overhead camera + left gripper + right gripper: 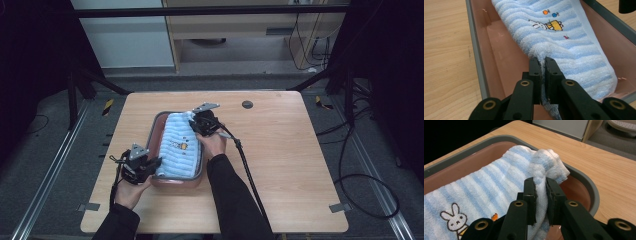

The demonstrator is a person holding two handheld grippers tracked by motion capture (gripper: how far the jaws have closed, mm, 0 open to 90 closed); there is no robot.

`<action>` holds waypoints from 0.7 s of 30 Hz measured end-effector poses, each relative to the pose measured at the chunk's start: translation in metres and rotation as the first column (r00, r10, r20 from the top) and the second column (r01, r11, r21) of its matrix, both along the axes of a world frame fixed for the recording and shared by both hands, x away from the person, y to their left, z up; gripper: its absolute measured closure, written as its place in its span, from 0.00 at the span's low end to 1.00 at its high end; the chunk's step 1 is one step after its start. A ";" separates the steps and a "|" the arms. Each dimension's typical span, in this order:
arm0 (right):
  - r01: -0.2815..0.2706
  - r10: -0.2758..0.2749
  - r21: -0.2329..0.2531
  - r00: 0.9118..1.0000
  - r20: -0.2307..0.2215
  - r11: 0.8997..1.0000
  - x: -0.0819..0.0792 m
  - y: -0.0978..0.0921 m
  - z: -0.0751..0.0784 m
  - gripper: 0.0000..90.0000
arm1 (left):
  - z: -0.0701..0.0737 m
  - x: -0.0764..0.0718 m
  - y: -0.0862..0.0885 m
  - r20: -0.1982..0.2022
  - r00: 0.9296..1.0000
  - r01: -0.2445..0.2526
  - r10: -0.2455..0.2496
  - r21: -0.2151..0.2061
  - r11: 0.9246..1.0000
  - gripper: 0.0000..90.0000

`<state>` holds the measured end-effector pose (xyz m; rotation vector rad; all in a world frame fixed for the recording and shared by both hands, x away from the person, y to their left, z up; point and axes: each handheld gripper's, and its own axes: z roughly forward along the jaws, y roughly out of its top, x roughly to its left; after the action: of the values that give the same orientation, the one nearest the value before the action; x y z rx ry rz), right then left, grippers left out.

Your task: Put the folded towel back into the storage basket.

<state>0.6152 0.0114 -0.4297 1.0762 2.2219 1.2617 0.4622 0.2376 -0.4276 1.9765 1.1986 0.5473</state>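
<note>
Your left tool (150,165) hides the near left corner of the towel (179,147) in the high view, and your right tool (201,123) covers its far right corner; the towel's underside and most of the tub floor beneath it cannot be made out. The towel is light blue with white stripes and a small rabbit motif (546,24), folded into a long pad lying inside the pink tub with grey rim (159,120) near the centre of the tabletop (280,165). Its long axis runs near-to-far along the tub, tilted slightly to the right at the far end, stripes crossing that axis. In the left gripper view your left tool (542,68) has its jaws clamped on a fold at the towel's near edge (541,53), pile bulging between them. In the right gripper view your right tool (540,192) is clamped on a bunched corner (547,161) lifted just above the tub rim (584,180). A dark round mark (247,104) sits on the tabletop beyond the tub
</note>
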 end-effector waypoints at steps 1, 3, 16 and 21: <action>-0.002 0.002 -0.005 1.000 0.001 1.000 0.000 0.000 -0.001 0.88 | -0.001 0.000 0.000 -0.004 1.000 0.001 -0.001 -0.001 1.000 0.94; -0.001 0.001 -0.012 1.000 0.001 1.000 0.000 0.000 -0.002 0.86 | -0.001 0.001 0.001 -0.012 1.000 0.000 0.000 0.001 1.000 0.93; 0.019 -0.019 -0.004 0.999 0.036 1.000 -0.007 -0.011 0.010 0.73 | 0.007 0.002 0.014 0.033 0.997 -0.075 0.077 -0.043 0.996 0.72; 0.024 -0.025 0.021 0.997 0.070 0.999 -0.016 -0.024 0.024 0.64 | 0.016 -0.003 0.016 0.077 0.994 -0.065 0.071 -0.077 0.995 0.64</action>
<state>0.5995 -0.0131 -0.4056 1.0469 2.1422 1.2943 0.4593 0.2537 -0.4111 1.8397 1.2230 0.6023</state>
